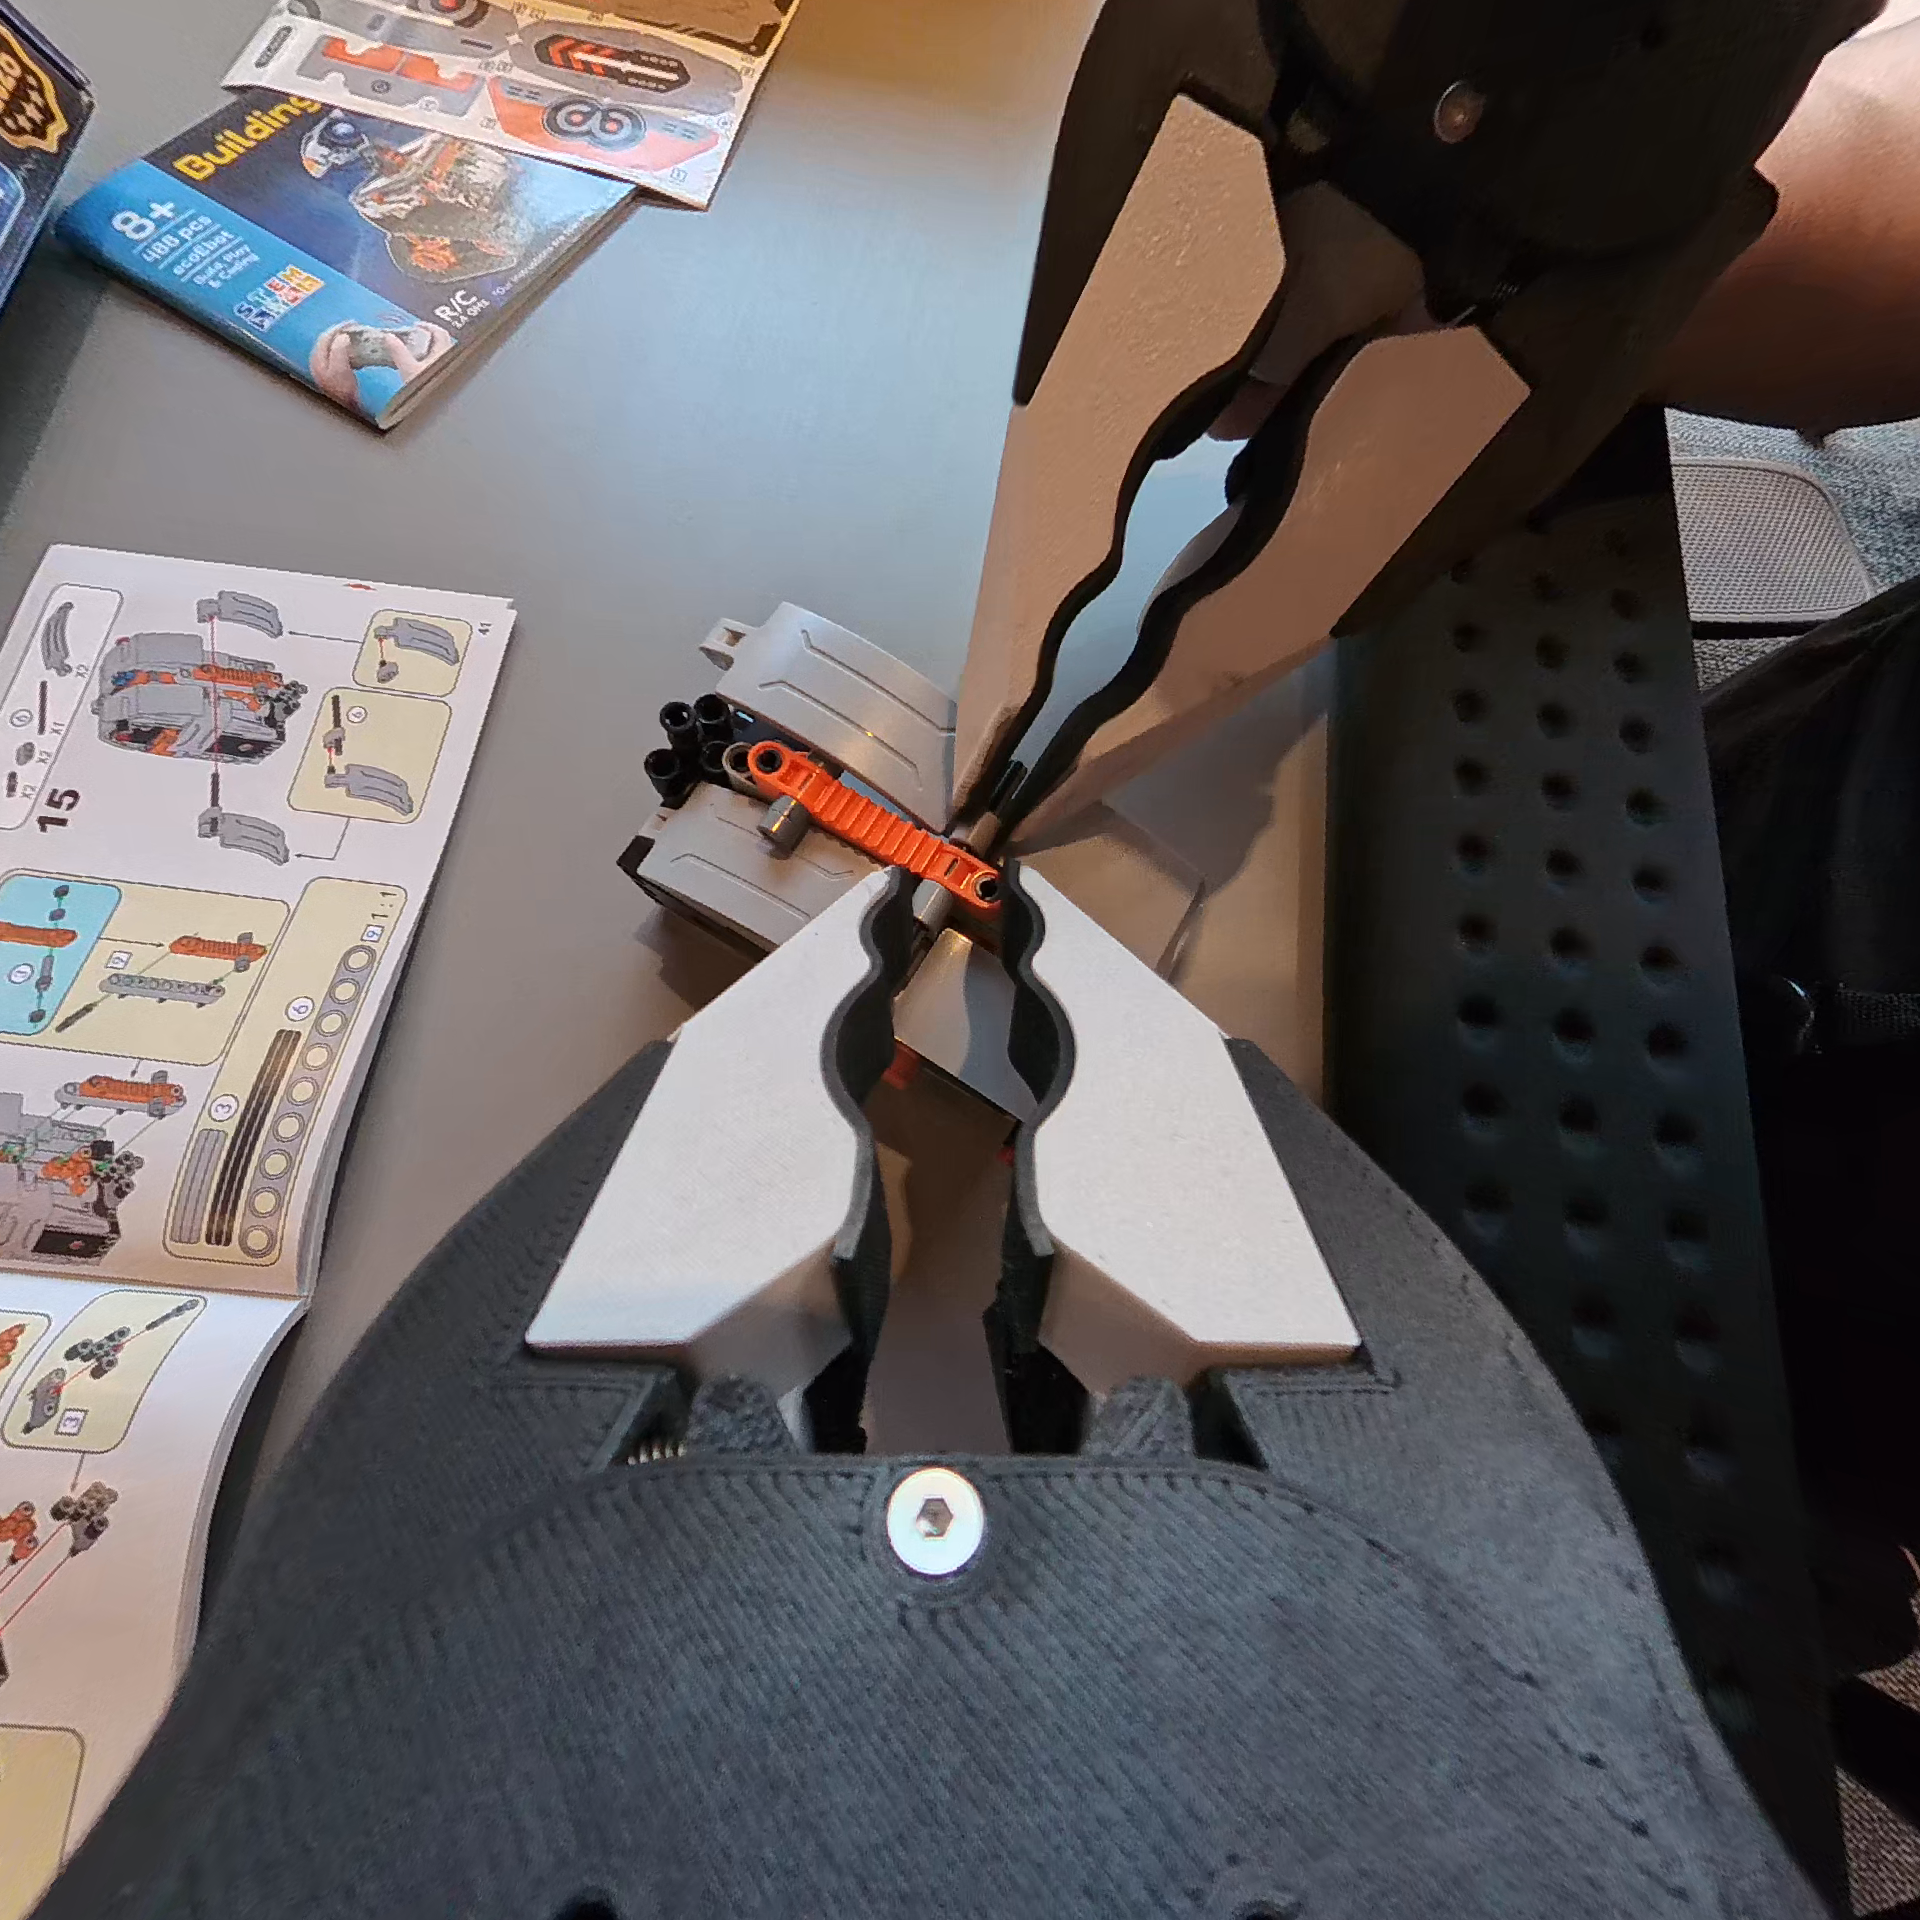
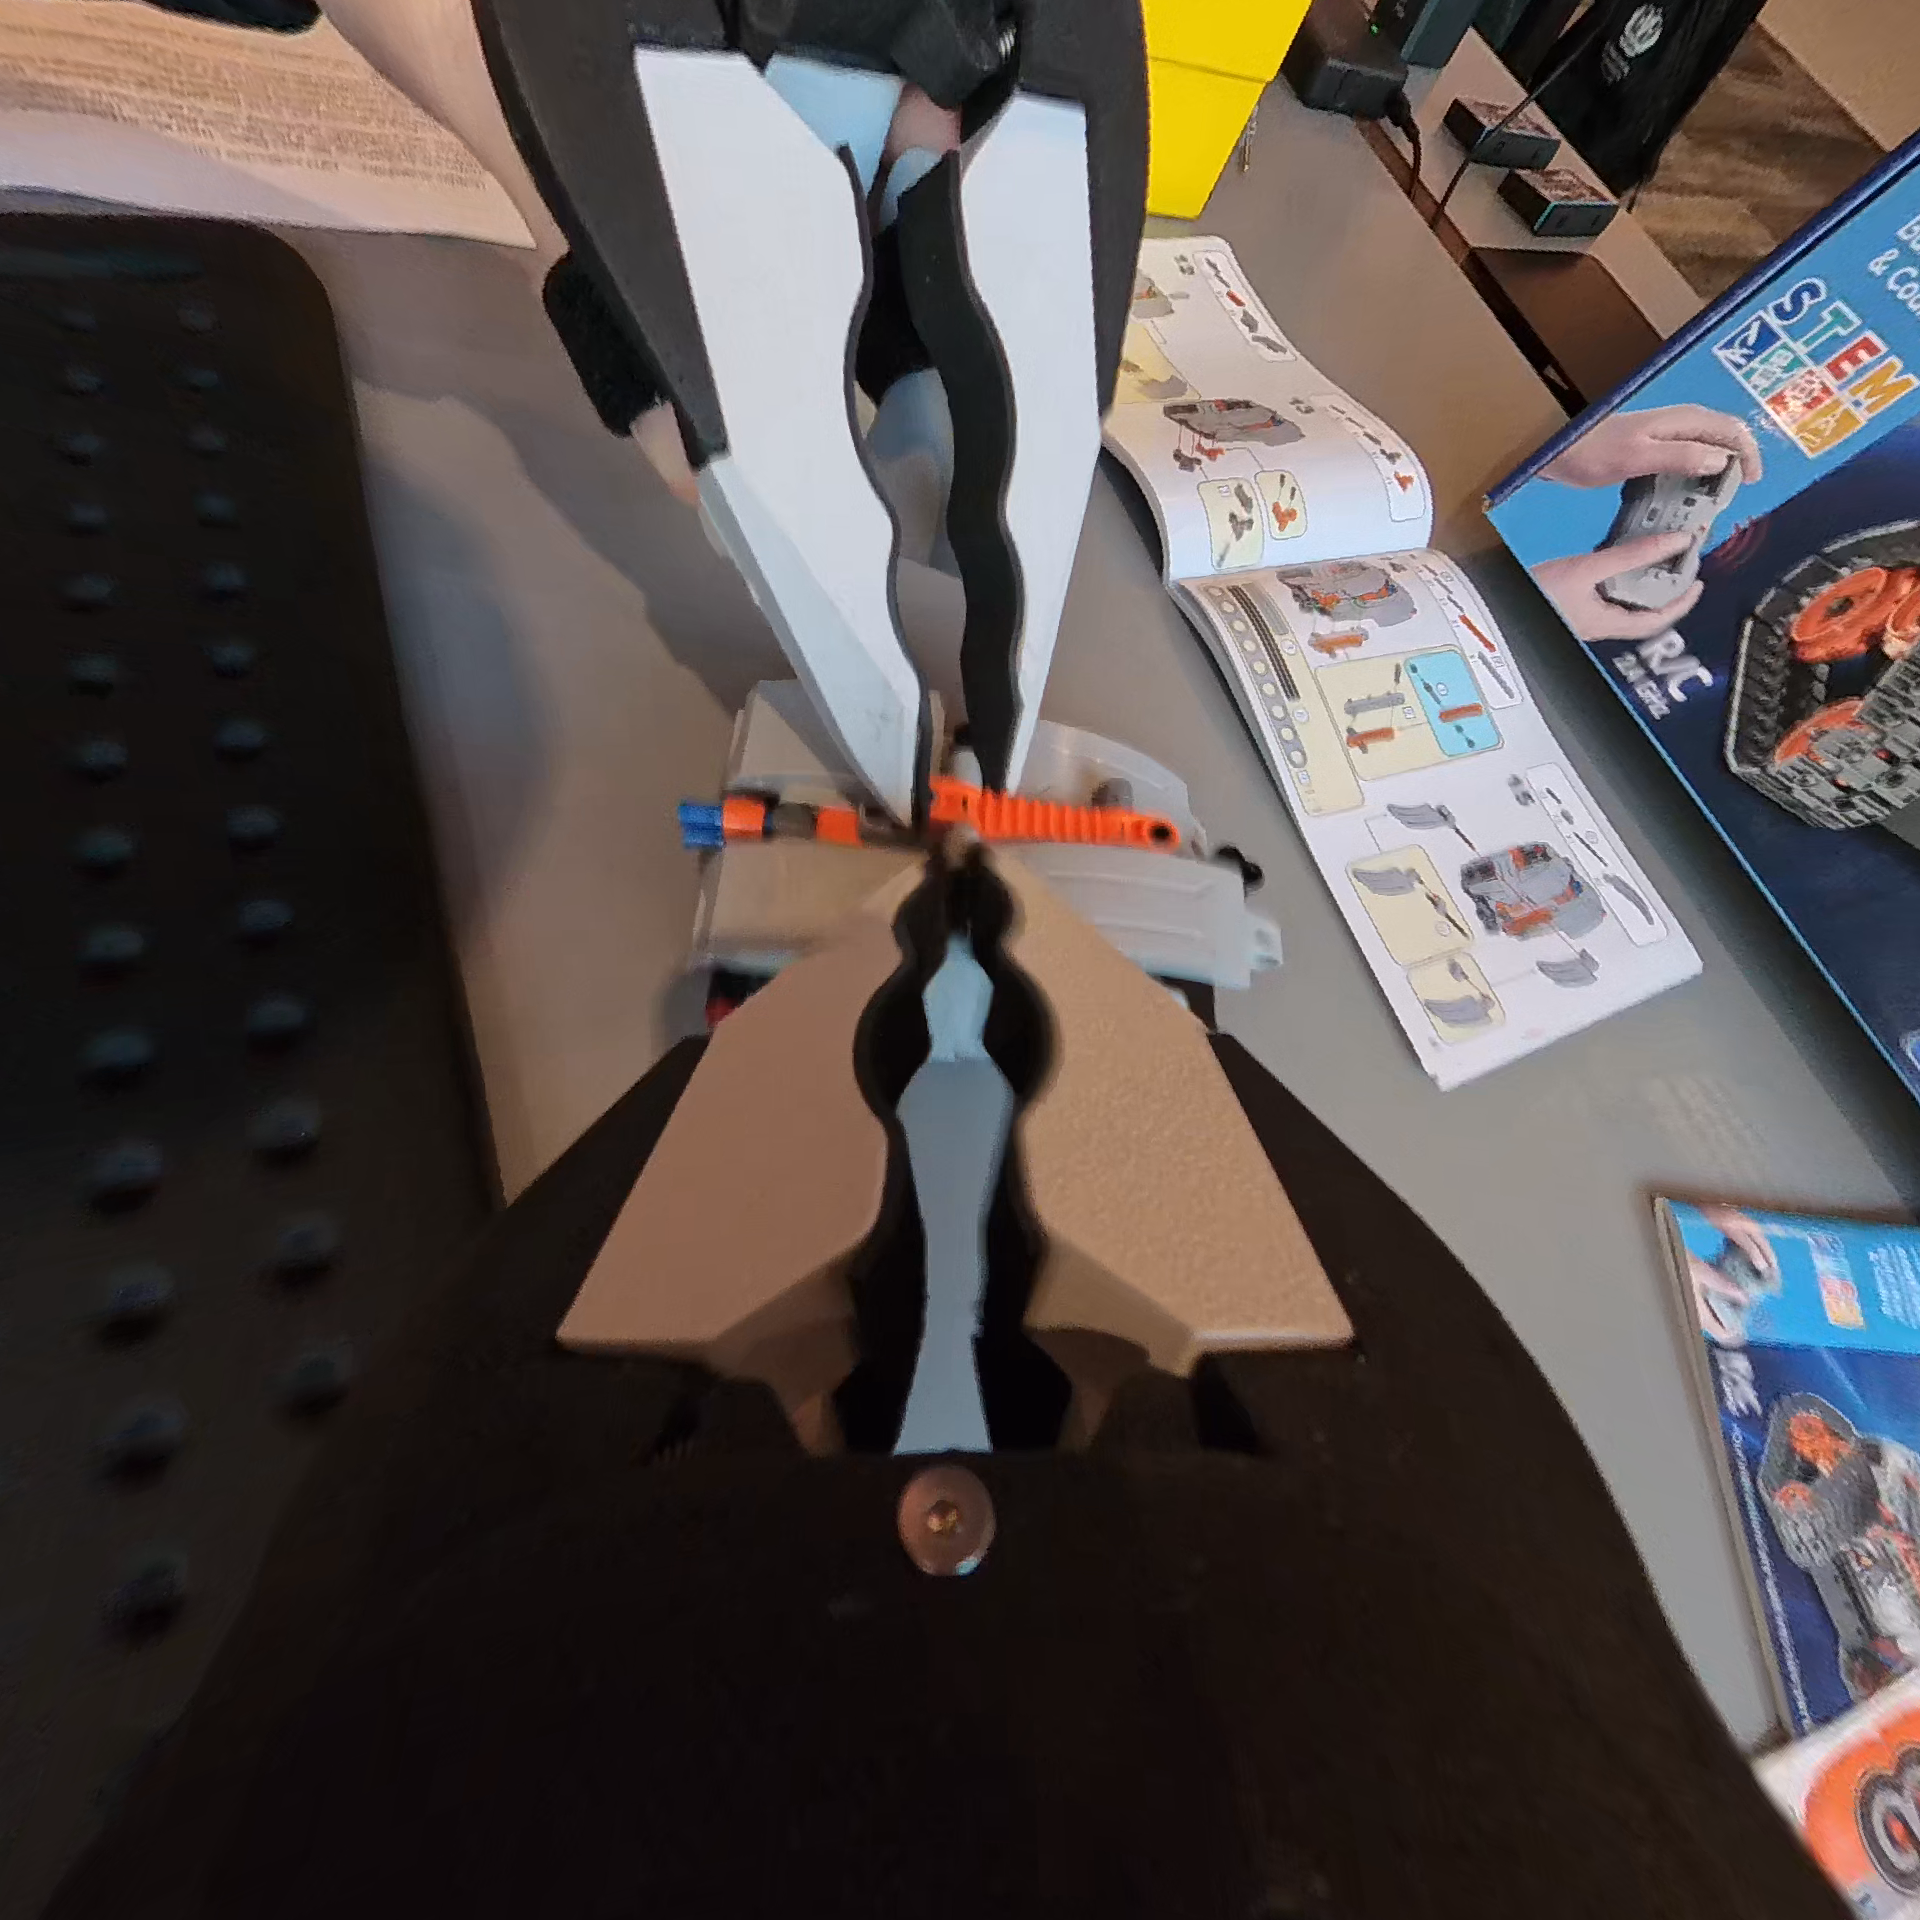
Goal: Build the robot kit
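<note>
A grey brick model (image 1: 810, 821) sits mid-table, an orange ribbed beam (image 1: 878, 821) across its top. The left gripper (image 1: 951, 904) clenches the model's near end. The right gripper (image 1: 987, 816), from one o'clock, pinches a small grey pin (image 1: 982, 831) at the beam. An open instruction booklet (image 1: 208, 883) lies at nine o'clock.

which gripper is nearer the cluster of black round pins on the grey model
Left. The left gripper straddles the grey block model on the black pins' side; the right gripper comes from the far side.
</note>
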A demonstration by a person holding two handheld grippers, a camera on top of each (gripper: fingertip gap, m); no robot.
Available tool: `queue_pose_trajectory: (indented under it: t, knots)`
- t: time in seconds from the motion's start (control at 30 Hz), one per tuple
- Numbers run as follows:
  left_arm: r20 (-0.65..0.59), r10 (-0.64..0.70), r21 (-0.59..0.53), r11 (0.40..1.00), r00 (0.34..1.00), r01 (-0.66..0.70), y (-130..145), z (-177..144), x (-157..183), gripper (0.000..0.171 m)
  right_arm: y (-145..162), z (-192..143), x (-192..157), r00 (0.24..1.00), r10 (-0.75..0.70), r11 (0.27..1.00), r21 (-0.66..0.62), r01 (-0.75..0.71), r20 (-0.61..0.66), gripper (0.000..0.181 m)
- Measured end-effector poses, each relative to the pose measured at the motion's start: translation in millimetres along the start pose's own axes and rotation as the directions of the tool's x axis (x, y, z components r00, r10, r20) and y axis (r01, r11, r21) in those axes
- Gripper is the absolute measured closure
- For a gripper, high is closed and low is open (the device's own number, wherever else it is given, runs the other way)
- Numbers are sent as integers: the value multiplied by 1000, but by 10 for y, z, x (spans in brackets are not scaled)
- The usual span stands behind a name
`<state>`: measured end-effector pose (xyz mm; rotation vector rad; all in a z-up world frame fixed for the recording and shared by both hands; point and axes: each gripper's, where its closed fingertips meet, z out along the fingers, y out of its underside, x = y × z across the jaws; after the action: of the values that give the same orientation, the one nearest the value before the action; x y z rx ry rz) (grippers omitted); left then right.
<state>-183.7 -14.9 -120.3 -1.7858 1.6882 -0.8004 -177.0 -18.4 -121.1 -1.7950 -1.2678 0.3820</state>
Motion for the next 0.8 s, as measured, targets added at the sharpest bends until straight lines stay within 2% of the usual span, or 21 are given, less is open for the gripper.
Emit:
queue_pose_trajectory:
  t: [0.07, 0.1, 0.13, 0.17, 0.3, 0.37, 0.43, 0.63, 0.8]
  knots:
    - [146, 9, -55, 998, 989, -1, 125, -160, -286, 156, 243, -89, 128, 998, -31, 995, -95, 25, -56, 180]
    - [173, -7, -71, 997, 985, 20, 194, -246, -374, 156, 314, -113, 96, 1000, 21, 998, -66, -22, -18, 180]
    - [128, -28, -68, 997, 991, 36, 214, -268, -327, 156, 258, -151, 25, 995, 87, 996, 12, -88, 45, 181]
    - [75, -29, -56, 998, 997, 34, 196, -244, -234, 156, 167, -206, 33, 990, 128, 988, 77, -132, 53, 181]
    - [88, 39, -40, 999, 995, -36, 92, -125, -141, 156, -153, -228, 47, 997, 62, 975, 210, -70, 42, 179]
    - [83, 21, -33, 999, 996, -18, 91, -125, -142, 156, -203, -147, 30, 998, 38, 978, 202, -47, 45, 155]
    - [82, 6, -15, 1000, 997, -5, 88, -125, -143, 156, -224, -67, -25, 996, 6, 985, 174, -21, 86, 163]
    - [81, -14, 8, 1000, 997, 13, 84, -122, -137, 156, -323, 82, 86, 998, -23, 983, 185, 13, 53, 167]
    - [68, -23, 31, 999, 997, 21, 78, -120, -132, 156, -193, 249, 65, 995, -85, 992, 94, 81, 45, 174]
